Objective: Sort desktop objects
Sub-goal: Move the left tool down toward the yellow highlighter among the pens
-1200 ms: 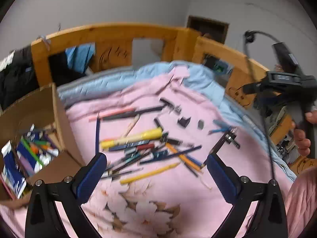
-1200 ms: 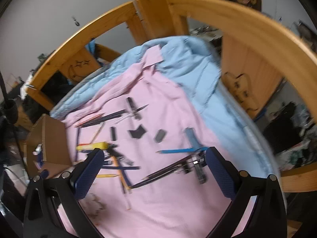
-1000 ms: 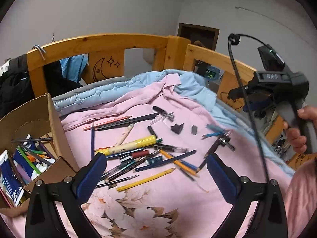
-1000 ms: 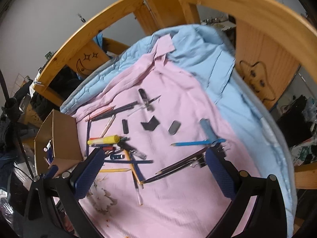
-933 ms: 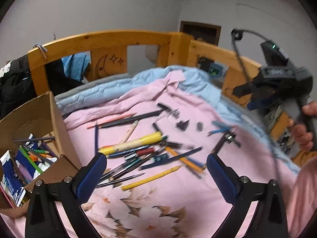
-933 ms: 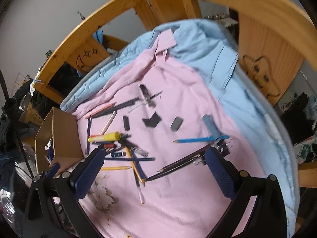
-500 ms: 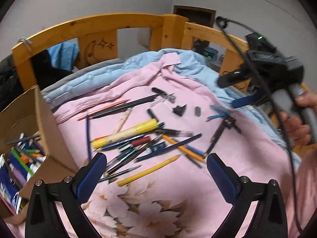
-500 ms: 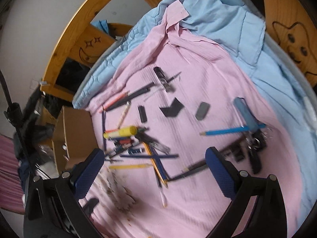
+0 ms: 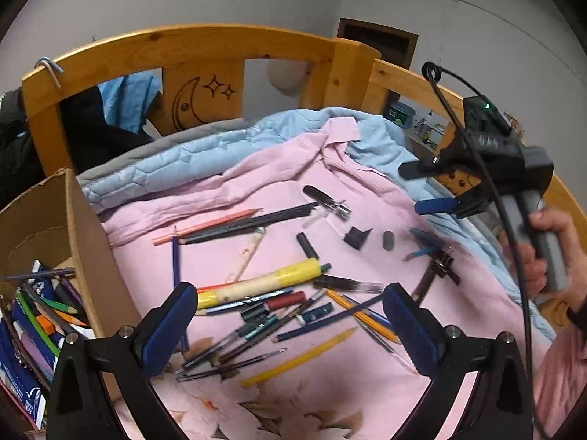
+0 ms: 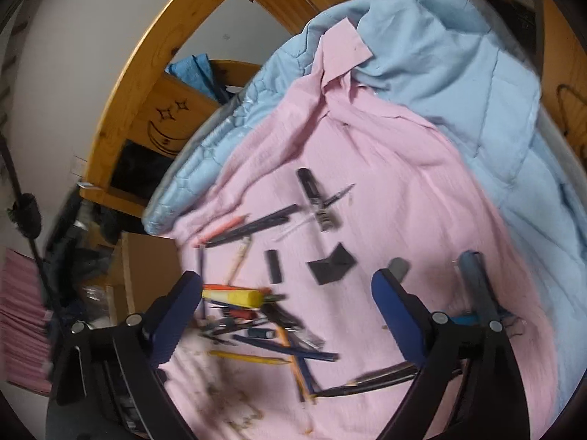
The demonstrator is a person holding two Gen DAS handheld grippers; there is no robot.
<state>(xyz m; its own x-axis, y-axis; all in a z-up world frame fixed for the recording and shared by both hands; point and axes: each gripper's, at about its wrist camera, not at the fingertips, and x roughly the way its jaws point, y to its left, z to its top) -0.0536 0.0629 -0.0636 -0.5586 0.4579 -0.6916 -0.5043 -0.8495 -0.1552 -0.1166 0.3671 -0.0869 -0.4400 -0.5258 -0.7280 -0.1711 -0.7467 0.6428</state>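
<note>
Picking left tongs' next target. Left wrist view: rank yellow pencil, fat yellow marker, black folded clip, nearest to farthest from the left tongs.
1. yellow pencil, lowest, between the left tongs fingers.
2. fat yellow marker, mid-pile, left of centre.
3. black folded clip, farthest, upper right.

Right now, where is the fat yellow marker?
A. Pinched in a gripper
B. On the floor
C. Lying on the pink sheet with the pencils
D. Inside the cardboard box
C: the yellow marker lies flat on the pink sheet among loose pencils, outside the cardboard box; both grippers are open and empty.
</note>
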